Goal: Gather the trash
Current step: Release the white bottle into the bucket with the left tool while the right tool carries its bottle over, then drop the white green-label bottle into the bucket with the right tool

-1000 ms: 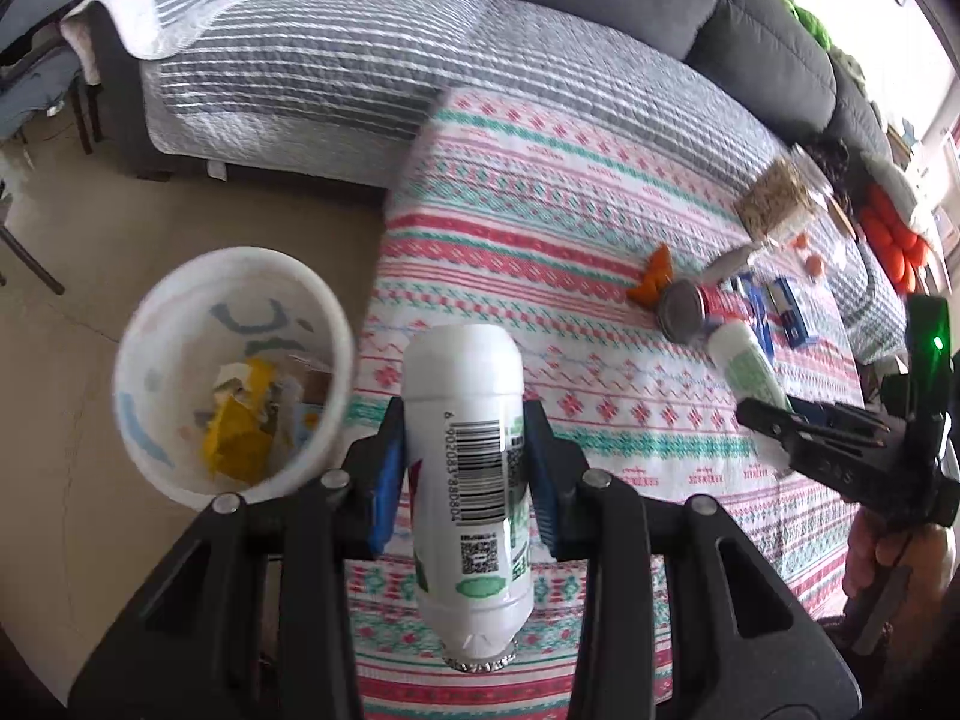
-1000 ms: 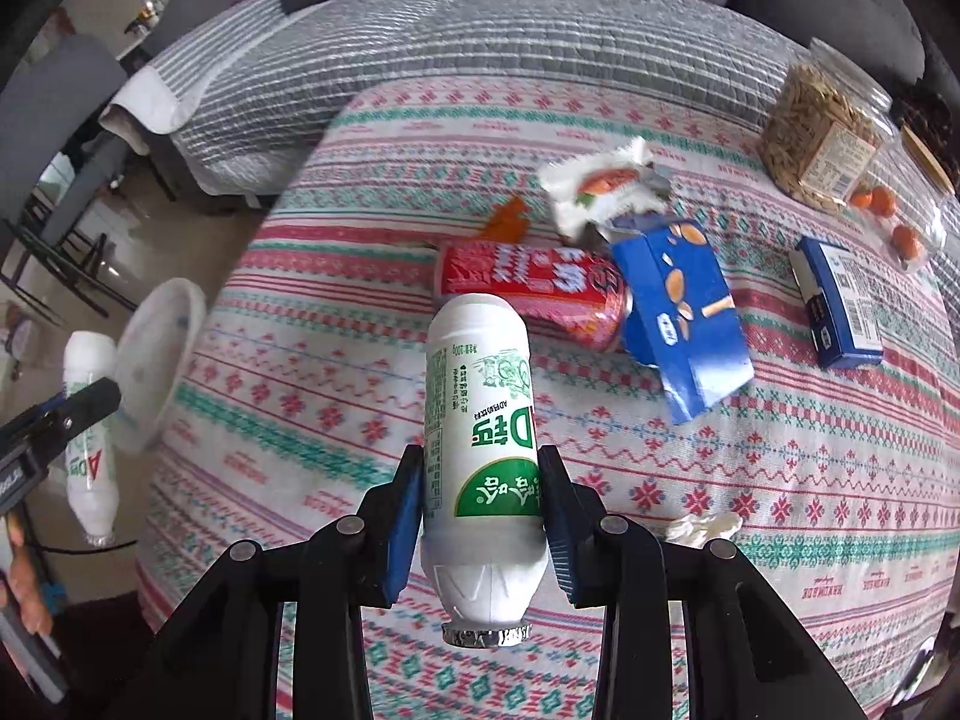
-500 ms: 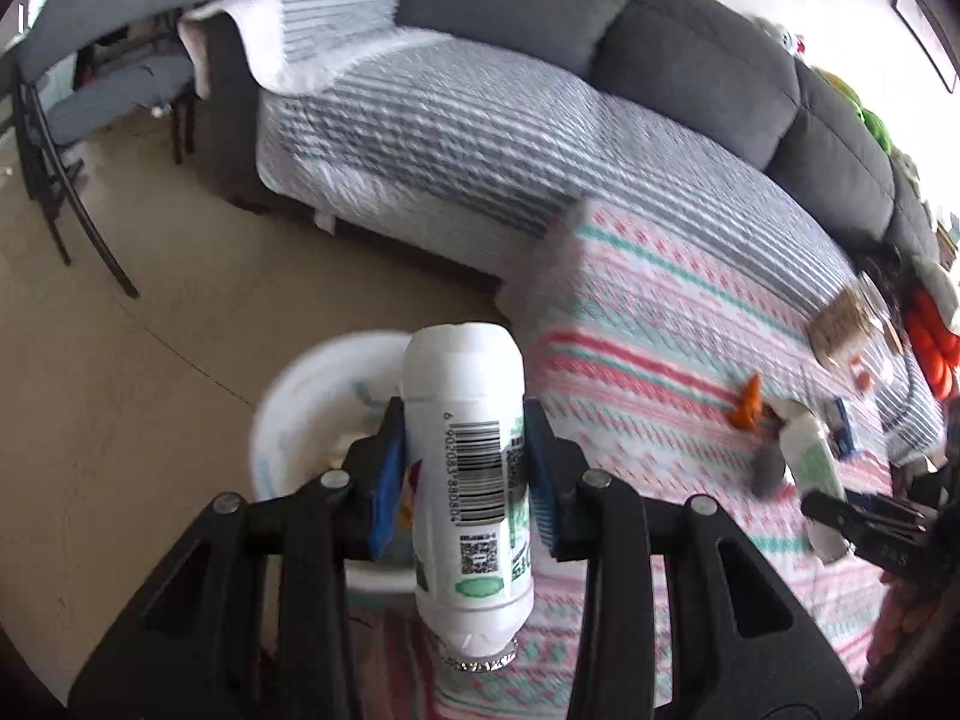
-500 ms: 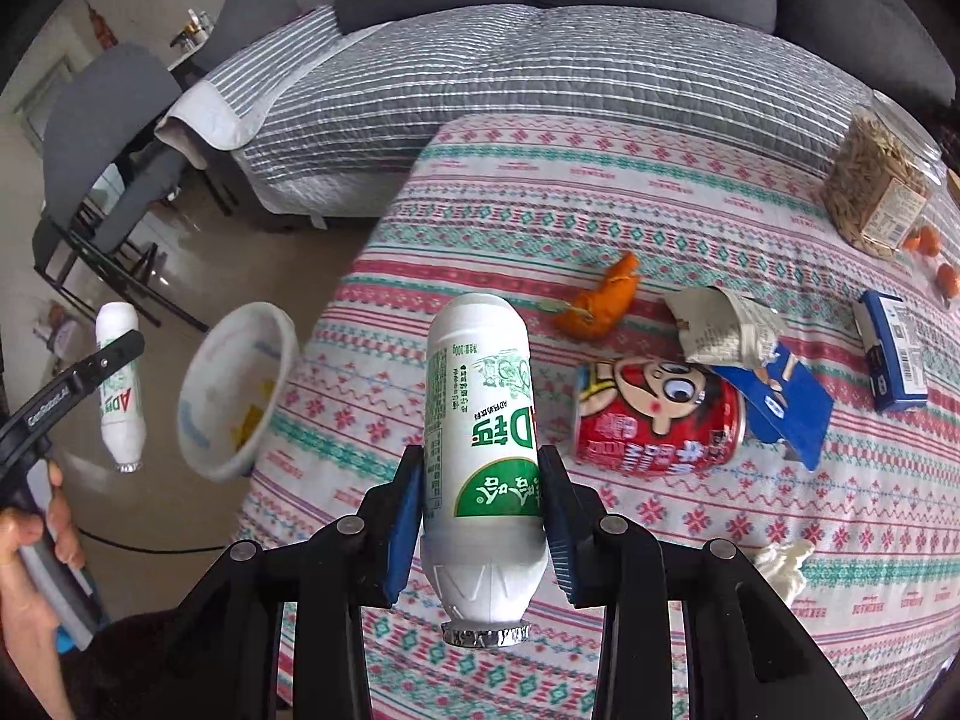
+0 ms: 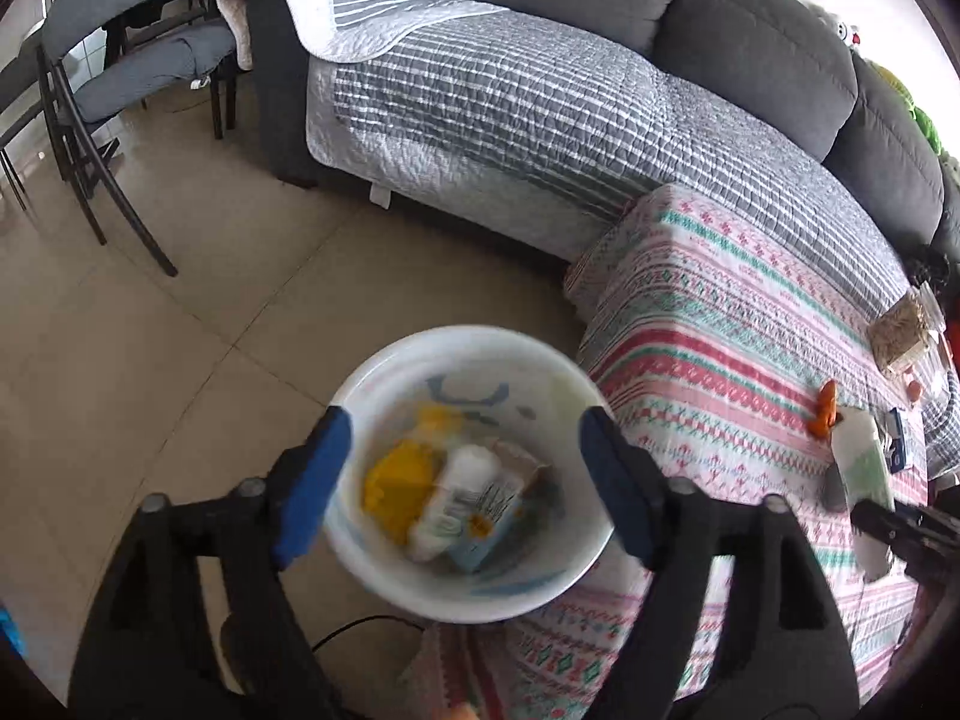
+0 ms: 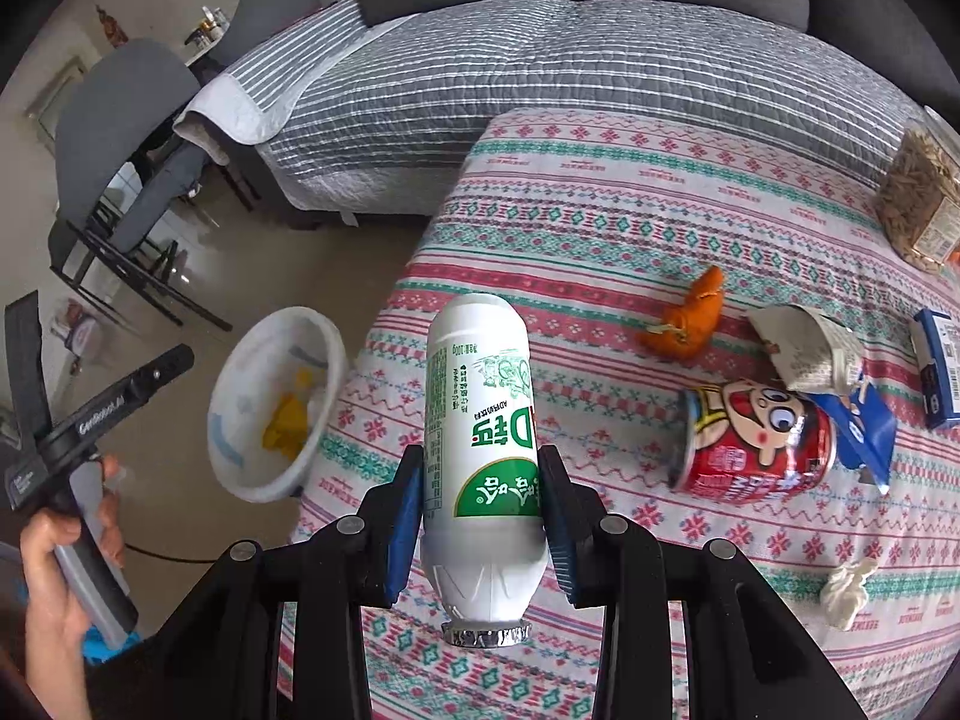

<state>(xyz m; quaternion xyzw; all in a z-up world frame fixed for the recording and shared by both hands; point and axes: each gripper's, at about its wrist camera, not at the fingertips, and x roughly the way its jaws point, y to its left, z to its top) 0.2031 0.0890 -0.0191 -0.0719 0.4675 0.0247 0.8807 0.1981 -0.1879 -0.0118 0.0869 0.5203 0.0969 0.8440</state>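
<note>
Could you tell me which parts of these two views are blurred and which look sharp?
Left wrist view: the white bin and its contents are motion-smeared, while the sofa is crisp. Right wrist view: the held bottle is sharp, the bin slightly blurred; fisheye bending curves both.

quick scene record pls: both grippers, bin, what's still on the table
left gripper: jaws have just been opening, nothing between them, above the bin
right gripper: jaws shut on white yogurt-drink bottle, foil cap toward the camera
bin: white, on the floor beside the table; holds a white bottle and yellow wrapper
table: patterned cloth; red can on its side, orange peel, crumpled wrapper, white tissue
</note>
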